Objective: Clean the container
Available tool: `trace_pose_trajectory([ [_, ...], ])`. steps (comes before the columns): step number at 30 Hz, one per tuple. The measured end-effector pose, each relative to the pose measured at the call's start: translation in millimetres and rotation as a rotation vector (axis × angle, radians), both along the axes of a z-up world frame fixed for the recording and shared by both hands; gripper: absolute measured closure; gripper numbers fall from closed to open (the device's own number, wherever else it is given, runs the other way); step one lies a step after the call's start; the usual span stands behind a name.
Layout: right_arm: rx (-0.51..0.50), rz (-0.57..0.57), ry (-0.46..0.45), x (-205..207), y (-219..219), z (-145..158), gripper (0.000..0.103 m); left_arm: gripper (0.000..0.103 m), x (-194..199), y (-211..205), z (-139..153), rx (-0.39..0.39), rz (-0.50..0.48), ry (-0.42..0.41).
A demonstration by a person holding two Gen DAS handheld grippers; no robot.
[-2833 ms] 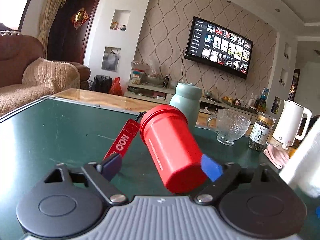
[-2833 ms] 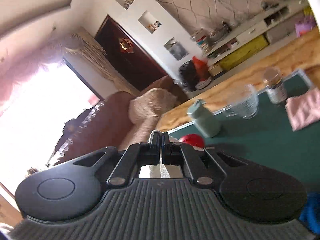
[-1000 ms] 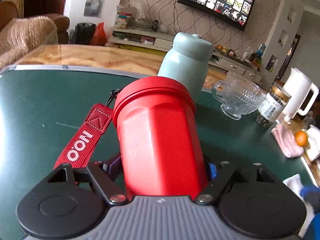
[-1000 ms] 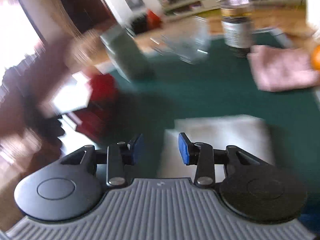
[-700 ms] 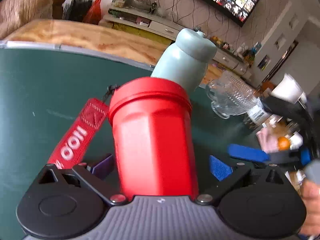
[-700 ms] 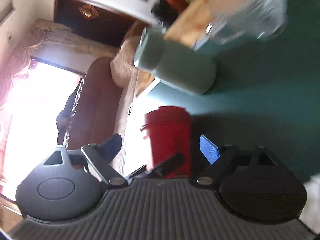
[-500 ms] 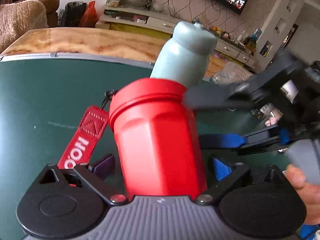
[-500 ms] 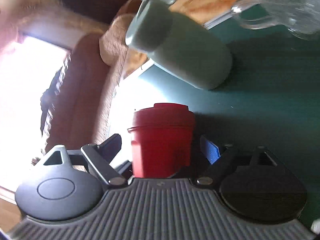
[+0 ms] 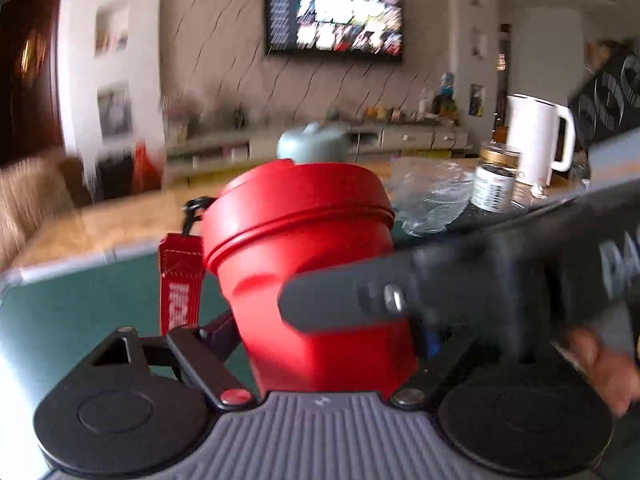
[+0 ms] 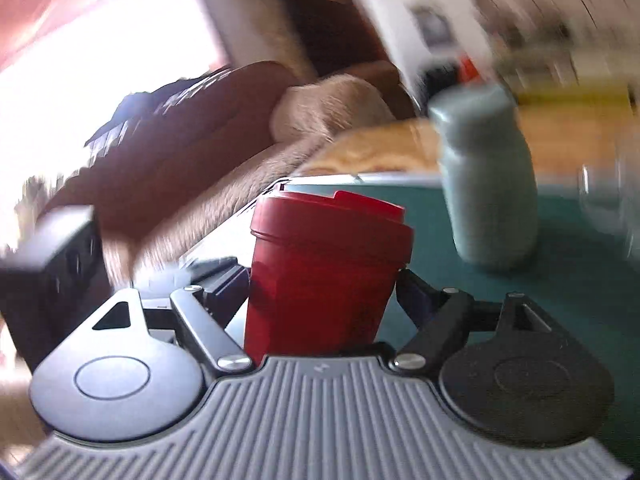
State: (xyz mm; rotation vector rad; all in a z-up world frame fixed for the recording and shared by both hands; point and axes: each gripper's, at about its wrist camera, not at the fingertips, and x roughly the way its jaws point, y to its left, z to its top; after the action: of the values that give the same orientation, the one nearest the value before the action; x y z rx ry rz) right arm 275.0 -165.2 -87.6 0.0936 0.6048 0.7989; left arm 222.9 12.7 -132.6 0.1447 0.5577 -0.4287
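The smooth red plastic lidded container [image 9: 304, 248] stands roughly upright above the green table [image 10: 572, 280], lid up, long axis vertical, its woven red strap [image 9: 180, 280] hanging left. Both the left gripper [image 9: 326, 334] and right gripper [image 10: 322, 292] clamp its body. A matte grey-green bottle [image 10: 488, 184] stands just beyond.

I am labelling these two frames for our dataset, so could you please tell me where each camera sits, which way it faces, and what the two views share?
Left wrist: sits on the left gripper, looking along its fingers past the red container toward the television wall; the right gripper's finger and a hand cross in from the right.
Right wrist: sits on the right gripper, facing the sofa and bright window; part of the left gripper shows at left.
Shared: the red container, the pale green bottle and the green table.
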Motion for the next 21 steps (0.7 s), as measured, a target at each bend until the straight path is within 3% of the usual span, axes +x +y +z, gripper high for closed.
trace_pose_trajectory([
  [2, -0.088, 0.058, -0.121, -26, 9, 7, 0.021, 0.015, -17, -2, 2, 0.028, -0.018, -0.07],
  [3, -0.098, 0.077, -0.131, -35, 10, 8, 0.022, 0.015, -24, -3, 2, 0.039, -0.025, -0.091],
  [13, -0.09, 0.134, 0.02, -77, 7, 6, 0.022, 0.011, -77, -21, -5, 0.093, -0.04, -0.054],
  [18, -0.01, 0.058, 0.163, -78, -31, 1, 0.022, 0.011, -77, -17, -9, 0.085, -0.004, -0.012],
  [21, -0.012, -0.145, 0.16, -95, -79, 10, 0.022, 0.011, -77, -15, -11, 0.067, 0.014, 0.018],
])
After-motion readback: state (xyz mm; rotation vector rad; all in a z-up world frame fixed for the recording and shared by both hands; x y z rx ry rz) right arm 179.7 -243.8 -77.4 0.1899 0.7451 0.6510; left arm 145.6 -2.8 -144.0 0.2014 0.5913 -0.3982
